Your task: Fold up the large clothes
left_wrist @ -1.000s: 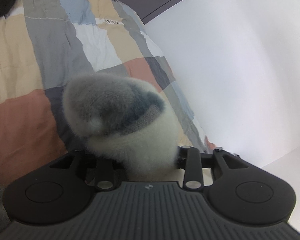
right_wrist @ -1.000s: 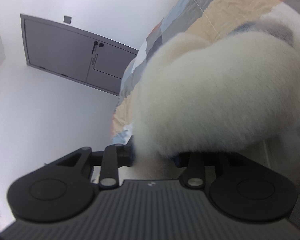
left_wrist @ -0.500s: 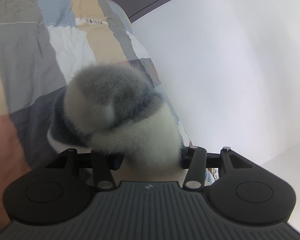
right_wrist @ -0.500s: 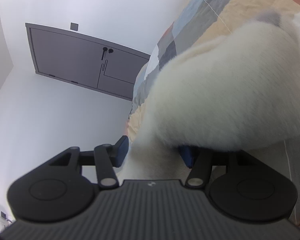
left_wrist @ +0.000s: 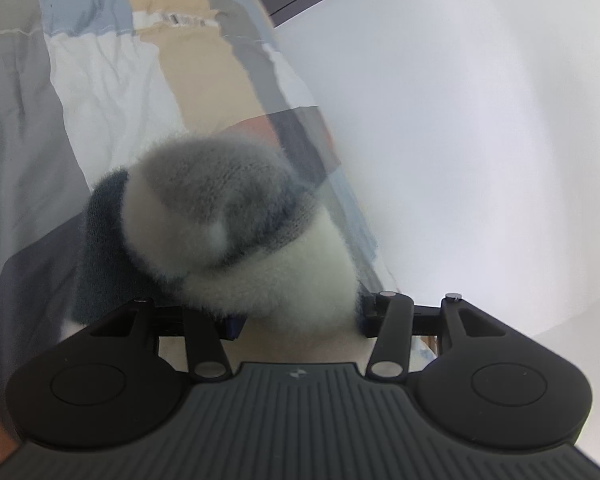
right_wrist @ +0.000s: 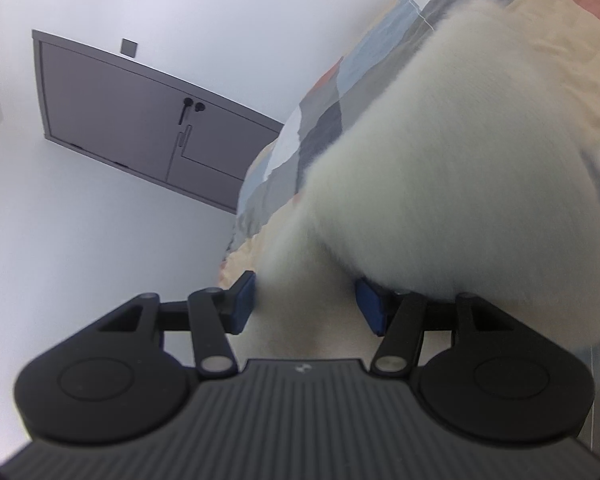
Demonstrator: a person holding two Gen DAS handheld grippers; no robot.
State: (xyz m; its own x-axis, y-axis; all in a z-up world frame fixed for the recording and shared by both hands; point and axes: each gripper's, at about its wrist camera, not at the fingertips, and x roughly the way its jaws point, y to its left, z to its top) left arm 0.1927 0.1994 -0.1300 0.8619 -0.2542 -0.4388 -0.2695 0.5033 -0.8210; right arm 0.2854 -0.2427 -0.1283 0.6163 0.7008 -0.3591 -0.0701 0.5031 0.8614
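Observation:
A fluffy sweater (left_wrist: 228, 232), cream with grey and dark blue bands, is bunched up in front of my left gripper (left_wrist: 298, 320), and a fold of it fills the gap between the jaws. In the right wrist view the sweater's cream part (right_wrist: 440, 184) bulges over my right gripper (right_wrist: 308, 308). The blue pads (right_wrist: 244, 304) sit against the cloth on both sides. Both grippers are shut on the sweater, with the jaws fairly wide apart. The fingertips are mostly hidden under the fluff.
A patchwork quilt (left_wrist: 100, 80) of grey, white, tan, blue and rust covers the bed below, also seen in the right wrist view as the quilt (right_wrist: 560, 80). A white wall (left_wrist: 460, 160) rises beyond the bed's edge. A grey door (right_wrist: 140, 128) stands in that wall.
Both grippers have travelled across the bed toward its wall-side edge, carrying the sweater along. The jaws of both stand wider apart than a second ago, with more cloth between them.

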